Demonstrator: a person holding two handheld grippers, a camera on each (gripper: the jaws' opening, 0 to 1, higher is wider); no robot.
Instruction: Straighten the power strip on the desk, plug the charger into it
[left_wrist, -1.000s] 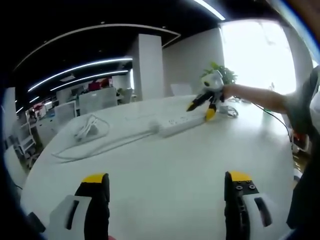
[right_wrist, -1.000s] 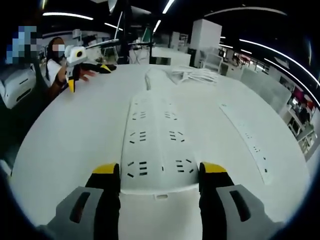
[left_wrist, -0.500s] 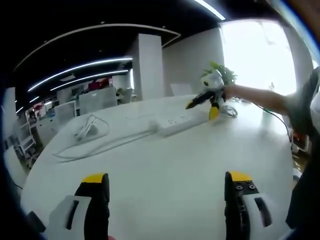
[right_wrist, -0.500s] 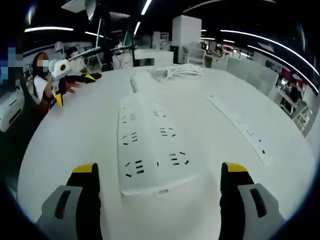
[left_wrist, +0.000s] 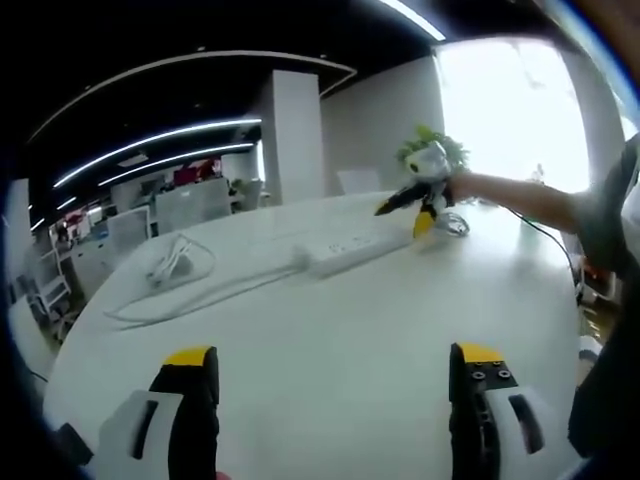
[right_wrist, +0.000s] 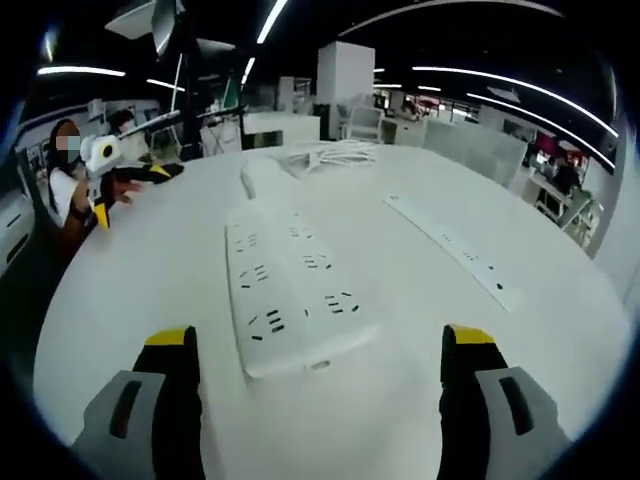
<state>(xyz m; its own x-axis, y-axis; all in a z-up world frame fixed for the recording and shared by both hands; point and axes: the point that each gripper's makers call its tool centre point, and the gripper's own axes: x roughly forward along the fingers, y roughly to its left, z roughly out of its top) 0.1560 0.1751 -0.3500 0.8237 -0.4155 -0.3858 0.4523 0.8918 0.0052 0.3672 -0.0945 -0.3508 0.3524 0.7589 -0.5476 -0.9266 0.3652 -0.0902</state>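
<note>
A wide white power strip (right_wrist: 285, 295) lies flat on the white desk (right_wrist: 400, 330), its near end just ahead of my right gripper (right_wrist: 325, 400), which is open and a little back from it. The left gripper view shows the same strip (left_wrist: 345, 248) far across the desk, with the right gripper (left_wrist: 420, 195) hovering over its far end. A white charger with a coiled cable (left_wrist: 170, 262) rests at the left, and lies beyond the strip (right_wrist: 335, 155) in the right gripper view. Low over bare desk, my left gripper (left_wrist: 330, 400) is open with nothing between its fingers.
A slim white power strip (right_wrist: 450, 250) lies to the right of the wide one. A person's arm (left_wrist: 520, 195) reaches in from the right. A green plant (left_wrist: 440, 145) stands at the desk's far edge. Office desks and chairs fill the background.
My right gripper opened, let go of the wide power strip's end and drew back and up from it. The left gripper has barely moved.
</note>
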